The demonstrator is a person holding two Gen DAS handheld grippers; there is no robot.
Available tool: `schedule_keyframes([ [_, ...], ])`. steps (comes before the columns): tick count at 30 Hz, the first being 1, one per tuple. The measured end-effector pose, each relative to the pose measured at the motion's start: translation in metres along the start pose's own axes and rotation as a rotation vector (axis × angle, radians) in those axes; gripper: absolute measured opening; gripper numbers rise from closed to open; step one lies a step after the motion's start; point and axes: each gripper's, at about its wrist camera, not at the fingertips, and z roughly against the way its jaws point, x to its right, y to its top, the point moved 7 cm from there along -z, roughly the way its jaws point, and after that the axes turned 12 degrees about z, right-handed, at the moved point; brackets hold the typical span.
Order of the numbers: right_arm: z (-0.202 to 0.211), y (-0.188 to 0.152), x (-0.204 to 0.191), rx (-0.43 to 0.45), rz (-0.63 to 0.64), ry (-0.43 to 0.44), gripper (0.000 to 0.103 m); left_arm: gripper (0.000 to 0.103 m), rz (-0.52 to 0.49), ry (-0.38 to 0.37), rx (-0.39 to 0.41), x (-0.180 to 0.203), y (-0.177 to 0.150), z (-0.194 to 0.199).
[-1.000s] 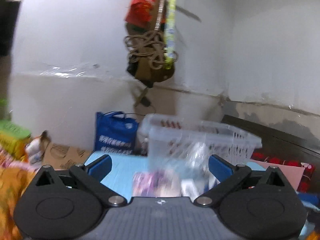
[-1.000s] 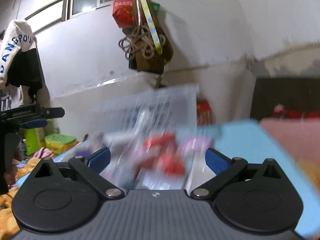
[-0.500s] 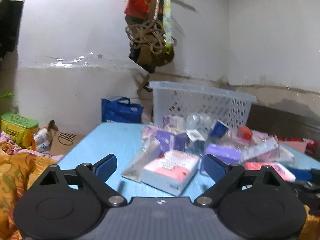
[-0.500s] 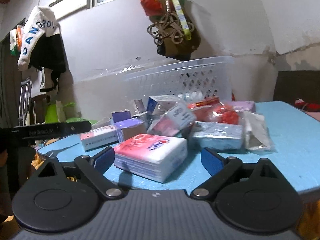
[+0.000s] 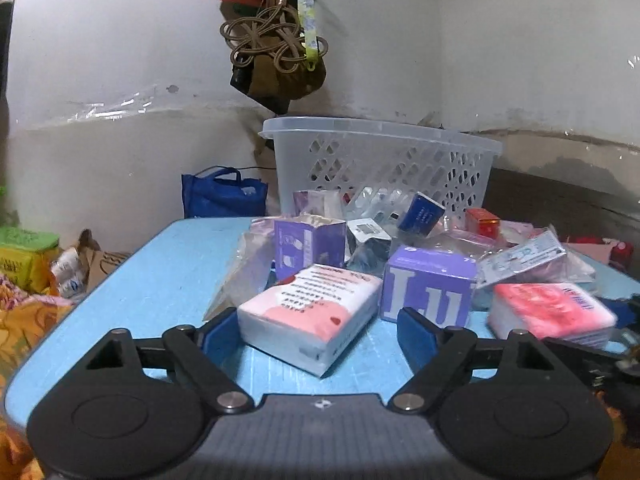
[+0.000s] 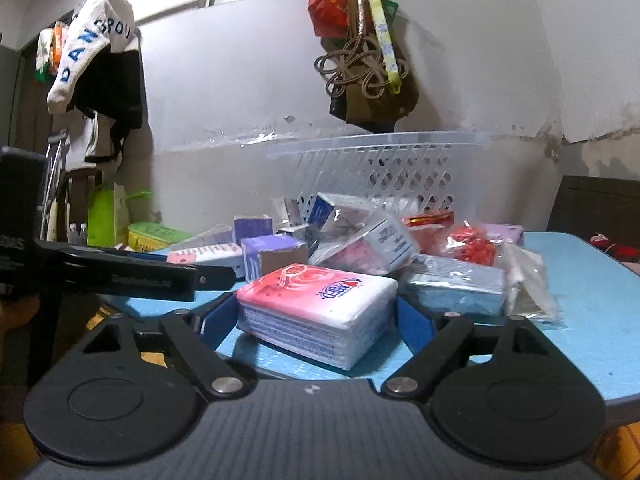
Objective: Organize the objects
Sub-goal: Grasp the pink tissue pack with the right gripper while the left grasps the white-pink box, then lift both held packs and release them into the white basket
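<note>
Progress: barely started, by my read. Basket [image 5: 380, 160] sits at the far side of the blue table [image 5: 152, 280], and through its lattice walls I can't see anything inside; whether it is empty I cannot tell for sure. The pile of boxes and packets lies loose on the table in front of it, unsorted.

Left gripper [image 5: 316, 330]: jaws closing, pads on either side of the pink-and-white tissue pack [image 5: 310, 312]. Left pad looks just at the pack's corner, right pad has a visible gap. Not clamped yet; pack rests on the table.

Right gripper [image 6: 316, 320]: jaws closing around the red-and-white tissue pack [image 6: 320, 300]. Pads flank it closely; contact not clear, pack flat on the table.

Also loose: purple box [image 5: 428, 288] just right of the left pack, open purple carton [image 5: 308, 244] behind it, small red box [image 5: 482, 222], dark blue box [image 5: 420, 212] leaning near the basket wall, plus clear plastic packets.

Left to do: close on both packs, lift, presumably drop them into the basket, then repeat for everything else. Essentially the whole job remains.
</note>
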Motion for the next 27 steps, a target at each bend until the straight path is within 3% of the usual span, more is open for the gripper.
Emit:
schedule_keyframes([
  [3,0.004,-0.001,0.006,0.001,-0.022,-0.006,0.087,0.082,-0.007,-0.006,0.007,0.001,-0.002,0.002],
  [4,0.006,-0.002,0.009,0.001,-0.028,-0.010,0.087,0.071,-0.008,-0.007,0.011,0.001,-0.003,0.004],
  [5,0.008,-0.003,0.011,0.001,-0.032,-0.012,0.087,0.066,-0.007,-0.004,0.019,-0.001,-0.004,0.007],
  [15,0.026,0.000,0.029,0.020,-0.056,-0.032,0.087,0.065,0.044,0.026,0.068,-0.014,0.002,0.028],
  [27,0.051,0.019,0.061,0.047,-0.062,-0.106,0.087,0.065,0.021,0.043,0.139,-0.017,0.031,0.050],
])
